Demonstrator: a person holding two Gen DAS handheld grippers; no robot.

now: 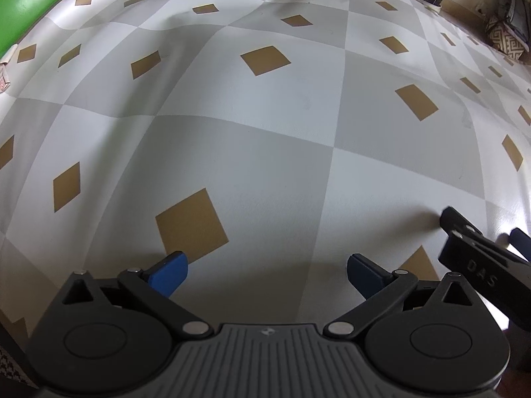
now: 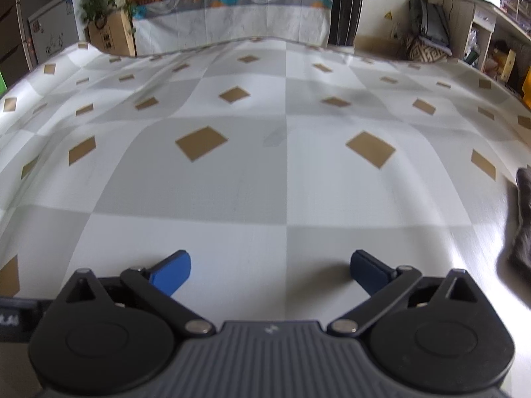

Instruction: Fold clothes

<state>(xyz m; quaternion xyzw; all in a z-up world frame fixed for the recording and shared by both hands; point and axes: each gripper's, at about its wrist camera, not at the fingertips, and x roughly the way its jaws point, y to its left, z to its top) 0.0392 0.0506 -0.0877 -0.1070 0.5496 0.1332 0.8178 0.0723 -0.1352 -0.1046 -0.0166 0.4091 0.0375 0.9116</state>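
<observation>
Both tongs, left (image 1: 267, 277) and right (image 2: 270, 272), gape wide and hold nothing (blue pads clear of the checked cloth (image 2: 265, 165)). Ahead, the counter lies open to its far edge; a grey garment (image 2: 524, 219) sits right of the right tongs.

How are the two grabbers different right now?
The left gripper looks steeply down at the checked cloth, while the right gripper looks further out, towards the table with fruit. Beside the left gripper the other tool shows; beside the right gripper lies a dark grey garment at the edge. Both are wide open with blue fingers and hold nothing.
</observation>
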